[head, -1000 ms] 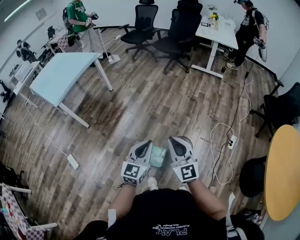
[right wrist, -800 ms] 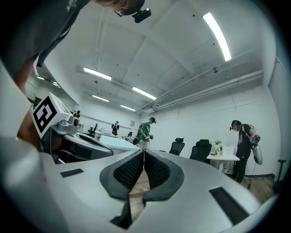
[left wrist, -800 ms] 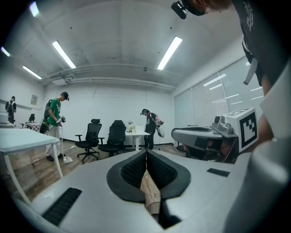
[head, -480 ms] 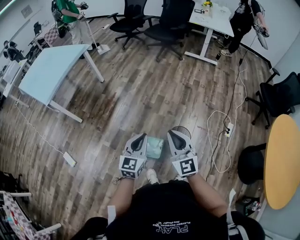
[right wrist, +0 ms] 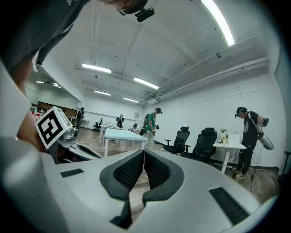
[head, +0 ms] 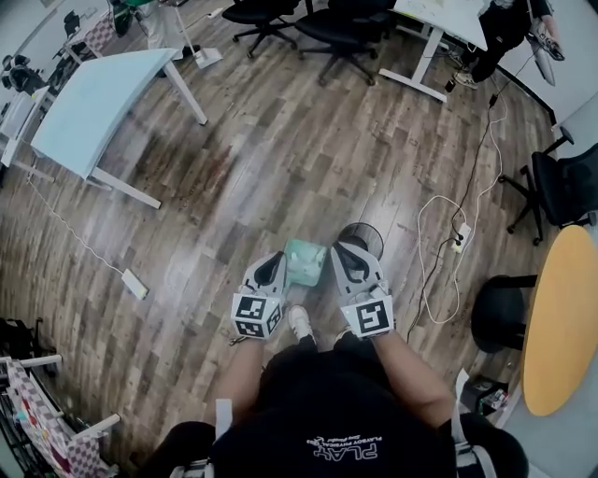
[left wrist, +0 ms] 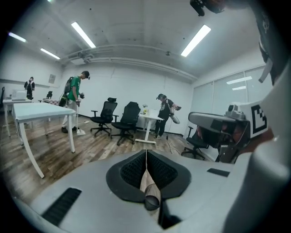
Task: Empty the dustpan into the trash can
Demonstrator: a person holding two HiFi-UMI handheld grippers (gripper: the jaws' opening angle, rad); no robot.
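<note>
In the head view a pale green dustpan (head: 305, 261) hangs over the wood floor between my two grippers. A black mesh trash can (head: 363, 237) stands just past it, partly hidden by my right gripper (head: 342, 254). My left gripper (head: 274, 264) sits at the dustpan's left edge. In the left gripper view, that gripper (left wrist: 146, 157) is shut on a thin pale handle (left wrist: 148, 184) lying along the jaws, apparently the dustpan's. The right gripper view shows the right gripper (right wrist: 143, 157) shut with nothing between the pads.
A light blue table (head: 93, 112) stands at the far left, with black office chairs (head: 336, 23) and a white desk (head: 439, 14) beyond. A white cable and power strip (head: 458, 238) lie right of the can. A round yellow table (head: 561, 317) and a black stool (head: 500, 313) stand at the right.
Both grippers have sunk toward the floor with the dustpan. The trash can now shows more fully beyond the right gripper, and the dustpan sits closer to its rim.
</note>
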